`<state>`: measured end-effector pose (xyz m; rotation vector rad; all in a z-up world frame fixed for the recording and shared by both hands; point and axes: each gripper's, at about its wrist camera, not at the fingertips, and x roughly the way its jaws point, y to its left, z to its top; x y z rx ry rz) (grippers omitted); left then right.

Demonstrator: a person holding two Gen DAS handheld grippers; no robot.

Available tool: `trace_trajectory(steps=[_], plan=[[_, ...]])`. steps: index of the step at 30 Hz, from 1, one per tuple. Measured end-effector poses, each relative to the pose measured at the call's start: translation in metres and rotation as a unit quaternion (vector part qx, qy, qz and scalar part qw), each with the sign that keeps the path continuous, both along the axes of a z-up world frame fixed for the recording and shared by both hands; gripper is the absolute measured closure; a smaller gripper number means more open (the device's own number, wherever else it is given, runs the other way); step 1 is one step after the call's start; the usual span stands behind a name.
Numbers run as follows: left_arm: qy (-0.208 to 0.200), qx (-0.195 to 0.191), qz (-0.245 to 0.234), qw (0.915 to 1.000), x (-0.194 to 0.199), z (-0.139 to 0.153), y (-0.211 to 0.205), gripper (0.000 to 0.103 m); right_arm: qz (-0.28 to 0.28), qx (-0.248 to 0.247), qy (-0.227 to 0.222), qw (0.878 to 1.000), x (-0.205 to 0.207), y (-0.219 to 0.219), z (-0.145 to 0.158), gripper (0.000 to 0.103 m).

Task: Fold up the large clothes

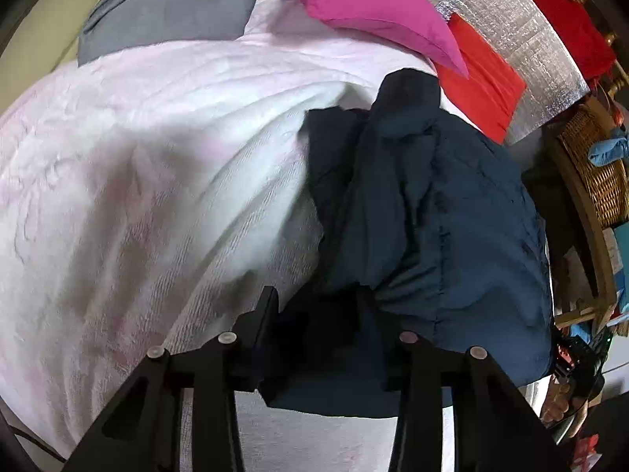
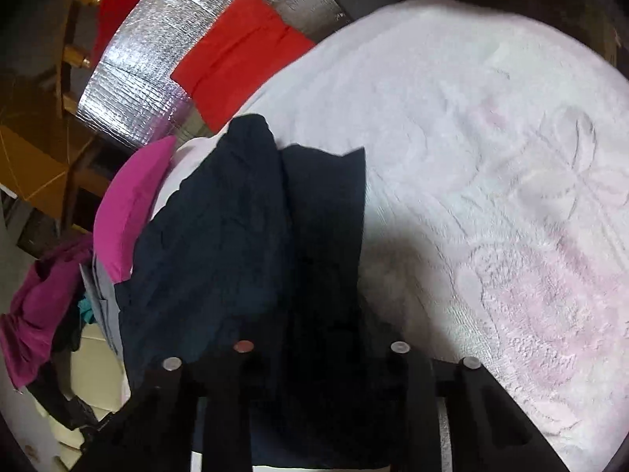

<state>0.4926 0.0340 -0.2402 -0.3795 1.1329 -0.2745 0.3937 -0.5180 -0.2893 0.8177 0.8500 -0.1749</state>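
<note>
A dark navy garment (image 1: 452, 216) lies crumpled on a pale pink-white fleece blanket (image 1: 137, 177) that covers the bed. Its near edge is bunched up between the black fingers of my left gripper (image 1: 314, 310), which is shut on the fabric and holds it off the blanket. In the right wrist view the same garment (image 2: 236, 236) runs from the bed's left edge up into my right gripper (image 2: 314, 338). Dark cloth drapes over those fingers and hides their tips, and the hem hangs below them, so this gripper is shut on it too.
A magenta pillow (image 1: 365, 4) and a grey pillow (image 1: 169, 8) lie at the bed's head. A red cloth (image 1: 479, 74) rests on a silver foil panel (image 1: 523, 27). A wicker basket (image 1: 597, 173) stands beside the bed. Magenta clothing (image 2: 39, 306) is heaped past the bed's left edge.
</note>
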Motion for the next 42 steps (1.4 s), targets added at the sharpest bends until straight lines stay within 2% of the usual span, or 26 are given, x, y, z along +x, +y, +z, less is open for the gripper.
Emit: trace_trajectory(steps=[1,3,5,6,7,8,11,15,18,20,21,22,23,24,26,28,29,30,32,34,36,37,38,39,41,42], plan=[[0.005,0.000,0.000,1.0000,0.001,0.003,0.002,0.061,0.001,0.001,0.008,1.000,0.002,0.000,0.000,0.071],[0.010,0.001,-0.001,1.0000,0.004,0.012,0.003,0.061,0.006,-0.001,0.019,1.000,0.004,-0.003,0.002,0.064],[-0.007,0.010,0.000,0.9999,0.011,0.029,-0.002,0.056,-0.007,-0.003,0.004,1.000,0.004,-0.010,0.014,0.056],[-0.023,0.015,0.002,0.9996,0.015,0.040,-0.003,0.046,-0.017,-0.004,-0.010,1.000,0.004,-0.015,0.021,0.052],[-0.039,0.019,0.006,0.9990,0.021,0.051,-0.006,0.035,-0.032,-0.010,-0.032,0.999,0.005,-0.019,0.032,0.038],[-0.050,0.021,0.007,0.9985,0.027,0.058,-0.009,0.033,-0.037,-0.017,-0.047,0.998,0.008,-0.021,0.039,0.029],[-0.071,0.031,-0.001,0.9970,0.056,0.071,-0.033,0.031,-0.021,-0.030,-0.049,0.998,0.041,-0.019,0.049,0.029],[-0.048,0.038,0.002,0.9981,0.105,0.058,-0.061,0.032,-0.015,-0.046,-0.028,0.998,0.094,-0.012,0.043,0.029],[-0.050,0.037,0.006,0.9980,0.134,0.050,-0.074,0.032,-0.028,-0.063,-0.019,0.997,0.124,-0.014,0.035,0.029],[-0.046,0.048,0.002,0.9978,0.149,0.044,-0.082,0.039,-0.030,-0.072,-0.007,0.997,0.139,-0.017,0.026,0.029],[-0.042,0.045,-0.003,0.9981,0.152,0.040,-0.083,0.052,-0.022,-0.069,0.002,0.997,0.146,-0.016,0.021,0.029],[-0.035,0.045,-0.009,0.9983,0.158,0.036,-0.086,0.060,-0.008,-0.066,0.014,0.998,0.155,-0.015,0.014,0.037],[-0.033,0.054,-0.010,0.9979,0.162,0.032,-0.089,0.064,0.001,-0.078,0.025,0.997,0.162,-0.013,0.010,0.057],[-0.038,0.063,-0.010,0.9972,0.164,0.031,-0.090,0.074,0.012,-0.091,0.021,0.996,0.167,-0.010,0.011,0.070],[-0.051,0.071,-0.010,0.9961,0.168,0.032,-0.091,0.078,0.009,-0.119,-0.013,0.993,0.164,-0.005,0.024,0.088],[-0.075,0.065,0.007,0.9951,0.171,0.035,-0.085,0.078,-0.011,-0.139,-0.062,0.988,0.155,-0.003,0.039,0.088],[-0.076,0.071,0.014,0.9945,0.175,0.030,-0.085,0.078,-0.017,-0.136,-0.067,0.988,0.155,-0.004,0.038,0.088],[-0.068,0.078,0.017,0.9945,0.178,0.023,-0.086,0.078,-0.017,-0.132,-0.059,0.989,0.158,-0.006,0.033,0.088],[-0.039,0.085,0.012,0.9955,0.183,0.003,-0.091,0.076,-0.006,-0.106,0.000,0.994,0.173,-0.012,0.003,0.088],[-0.041,0.086,0.014,0.9954,0.181,0.004,-0.089,0.075,-0.014,-0.071,0.016,0.997,0.171,-0.021,-0.008,0.076],[-0.042,0.081,0.013,0.9958,0.175,0.012,-0.084,0.075,-0.030,-0.055,0.005,0.998,0.160,-0.025,0.001,0.062],[-0.046,0.079,0.012,0.9958,0.170,0.017,-0.082,0.075,-0.032,-0.045,-0.009,0.998,0.150,-0.027,0.008,0.042],[-0.056,0.076,0.010,0.9954,0.164,0.023,-0.079,0.075,-0.035,-0.042,-0.024,0.998,0.140,-0.029,0.013,0.028],[-0.073,0.077,0.006,0.9943,0.153,0.033,-0.075,0.075,-0.039,-0.044,-0.041,0.997,0.129,-0.028,0.021,0.027],[-0.100,0.081,-0.003,0.9917,0.131,0.049,-0.068,0.065,-0.034,-0.055,-0.061,0.996,0.105,-0.027,0.031,0.027],[-0.110,0.087,-0.005,0.9900,0.118,0.055,-0.063,0.053,-0.031,-0.058,-0.063,0.996,0.091,-0.026,0.035,0.027]])
